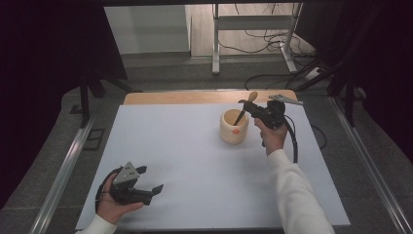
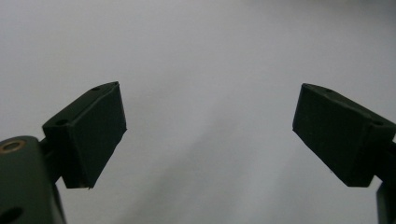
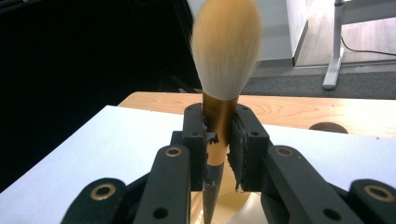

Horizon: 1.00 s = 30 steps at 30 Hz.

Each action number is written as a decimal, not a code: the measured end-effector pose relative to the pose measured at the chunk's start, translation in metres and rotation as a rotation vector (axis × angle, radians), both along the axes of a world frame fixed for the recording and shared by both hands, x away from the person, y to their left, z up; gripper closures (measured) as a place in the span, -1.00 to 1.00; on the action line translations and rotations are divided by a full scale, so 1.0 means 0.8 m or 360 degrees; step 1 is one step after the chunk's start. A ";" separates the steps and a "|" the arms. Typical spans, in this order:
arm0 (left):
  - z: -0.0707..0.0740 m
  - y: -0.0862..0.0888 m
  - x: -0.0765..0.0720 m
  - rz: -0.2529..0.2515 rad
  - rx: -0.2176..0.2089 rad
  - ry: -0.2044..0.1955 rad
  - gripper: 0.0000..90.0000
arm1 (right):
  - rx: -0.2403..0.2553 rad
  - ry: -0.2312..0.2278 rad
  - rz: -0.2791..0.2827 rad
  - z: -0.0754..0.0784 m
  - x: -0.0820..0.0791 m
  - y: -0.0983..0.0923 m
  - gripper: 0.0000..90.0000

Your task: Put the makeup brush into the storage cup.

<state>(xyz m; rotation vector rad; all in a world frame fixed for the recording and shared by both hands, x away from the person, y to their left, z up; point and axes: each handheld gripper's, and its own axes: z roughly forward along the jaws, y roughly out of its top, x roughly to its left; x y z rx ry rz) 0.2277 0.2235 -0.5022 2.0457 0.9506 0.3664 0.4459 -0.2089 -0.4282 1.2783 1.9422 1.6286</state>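
The table [image 1: 195, 161] bears a cup [image 1: 234, 126] toward 1 o'clock. The left gripper [image 1: 146, 187] rests at 7 o'clock, jaws wide apart and empty. The right gripper [image 1: 249, 108], just above the cup, clamps a brush [image 3: 219, 112], handle tip down in the cup.

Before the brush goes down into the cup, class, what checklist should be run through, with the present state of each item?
1. Right tongs clamp the makeup brush at its gold ferrule: ok.
2. Brush handle tip points down over the mouth of the wooden cup: ok.
3. Cup stands upright on the white table sheet: ok.
4. Left tongs are open, holding nothing, and apart from the cup: ok.
5. Inside of the cup free of other things: cannot tell.
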 end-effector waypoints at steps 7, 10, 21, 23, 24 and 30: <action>0.000 0.000 0.000 -0.0002 0.0002 0.0002 -0.77 | 0.0010 -0.0004 0.0021 -0.001 0.000 0.000 0.70; 0.000 0.000 0.000 -0.0001 0.0001 0.0002 -0.77 | 0.0050 -0.0011 0.0050 -0.002 0.001 0.003 -0.13; 0.000 0.000 0.000 -0.0002 0.0003 0.0002 -0.77 | 0.0051 0.0012 0.0060 0.005 -0.006 0.001 -0.72; 0.000 0.000 0.000 -0.0003 0.0003 0.0002 -0.77 | 0.0046 0.0006 0.0062 0.008 -0.008 -0.001 -0.74; 0.000 0.000 0.000 -0.0003 0.0003 0.0003 -0.77 | 0.0043 0.0001 0.0065 0.010 -0.009 -0.003 -0.75; 0.000 -0.001 0.000 -0.0004 0.0005 0.0002 -0.77 | -0.0009 -0.0017 0.0089 0.019 -0.021 -0.008 -0.83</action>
